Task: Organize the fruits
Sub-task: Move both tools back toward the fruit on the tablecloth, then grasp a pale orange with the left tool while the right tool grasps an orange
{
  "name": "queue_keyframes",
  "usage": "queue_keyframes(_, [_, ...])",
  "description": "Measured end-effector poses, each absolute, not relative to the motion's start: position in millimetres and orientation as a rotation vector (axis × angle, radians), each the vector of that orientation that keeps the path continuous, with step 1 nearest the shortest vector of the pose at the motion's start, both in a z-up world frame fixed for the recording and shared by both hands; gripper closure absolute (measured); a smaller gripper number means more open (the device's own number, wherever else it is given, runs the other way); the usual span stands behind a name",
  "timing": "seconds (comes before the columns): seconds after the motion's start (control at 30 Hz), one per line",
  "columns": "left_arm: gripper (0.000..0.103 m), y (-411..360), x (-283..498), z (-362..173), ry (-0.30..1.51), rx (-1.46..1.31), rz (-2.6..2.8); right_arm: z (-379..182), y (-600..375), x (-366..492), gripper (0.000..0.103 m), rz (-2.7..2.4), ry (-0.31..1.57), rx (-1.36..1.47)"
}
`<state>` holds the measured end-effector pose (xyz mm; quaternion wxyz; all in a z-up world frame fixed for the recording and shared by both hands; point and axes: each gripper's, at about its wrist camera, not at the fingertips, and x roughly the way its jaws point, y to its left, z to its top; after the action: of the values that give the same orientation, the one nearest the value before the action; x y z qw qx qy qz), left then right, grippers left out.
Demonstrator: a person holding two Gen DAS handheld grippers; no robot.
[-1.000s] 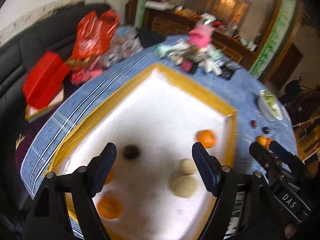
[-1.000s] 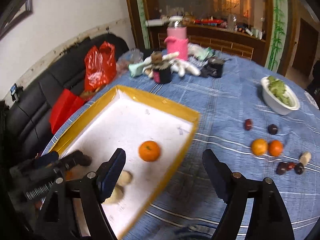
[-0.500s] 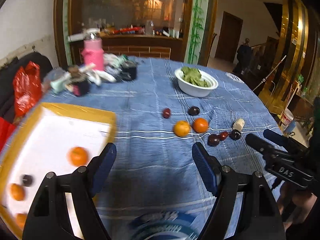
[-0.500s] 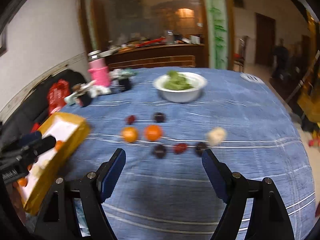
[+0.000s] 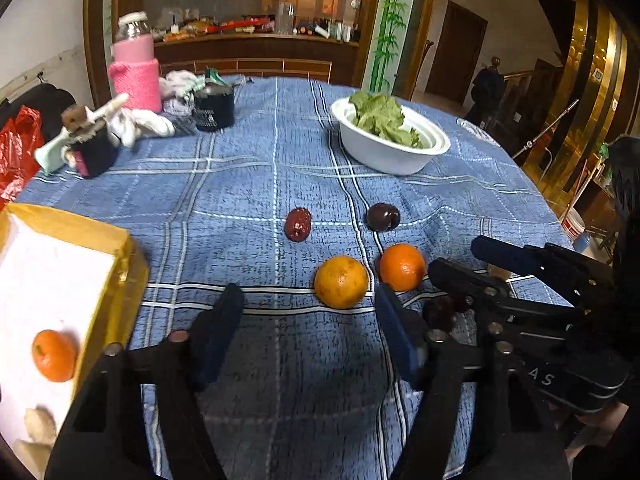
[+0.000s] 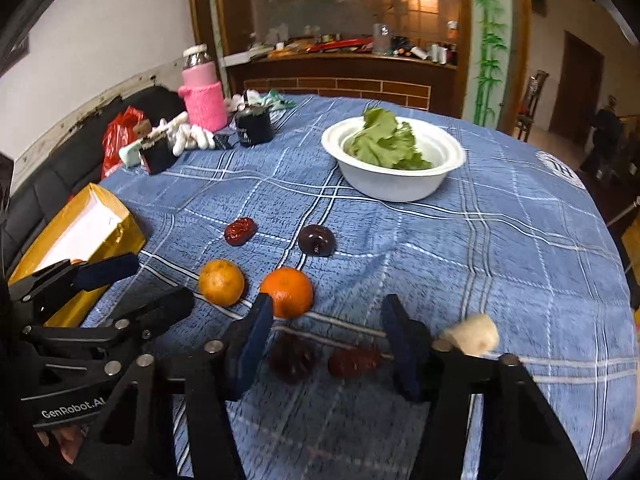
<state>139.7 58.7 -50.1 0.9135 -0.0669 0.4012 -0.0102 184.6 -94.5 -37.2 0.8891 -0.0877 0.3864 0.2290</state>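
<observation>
Both grippers are over the blue checked tablecloth (image 5: 240, 184), and both have just been closing their jaws; neither pair of pads presses on anything, so both stand unclenched and hold nothing. In the left wrist view the left gripper (image 5: 310, 334) occupies the lower centre of the frame. The yellowish orange (image 5: 341, 281) lies just above and between its fingertips, nearer the right finger, apart from both pads. The deeper orange (image 5: 402, 267) sits just beside it to the right, above the right fingertip. Higher, at mid-frame, lie a red date (image 5: 298, 224) and a dark plum (image 5: 383, 217). The gold-rimmed tray (image 5: 120, 256) fills the lower left edge, with one orange (image 5: 53, 355) inside it. In the right wrist view the right gripper (image 6: 326, 338) sits at lower centre. A dark fruit (image 6: 292, 356) and a second red date (image 6: 354, 361) lie between its fingers, blurred; no contact with either pad can be made out. A pale fruit piece (image 6: 474, 334) lies just outside the right finger, at the right of the frame. A white bowl of green leaves (image 6: 394, 160) stands in the upper middle, well apart from both tools.
</observation>
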Motion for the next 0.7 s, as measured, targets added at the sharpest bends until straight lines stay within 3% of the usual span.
queue_keyframes(0.17, [0.044, 63.6, 145.9, -62.6, 0.889, -0.152, -0.076, -48.8, -85.0, 198.7, 0.053, 0.536, 0.852, -0.217])
queue_keyframes(0.7, [0.042, 69.4, 137.6, -42.8, 0.841, -0.118, -0.13, -46.0, -72.9, 208.7, 0.053, 0.741, 0.918, -0.227])
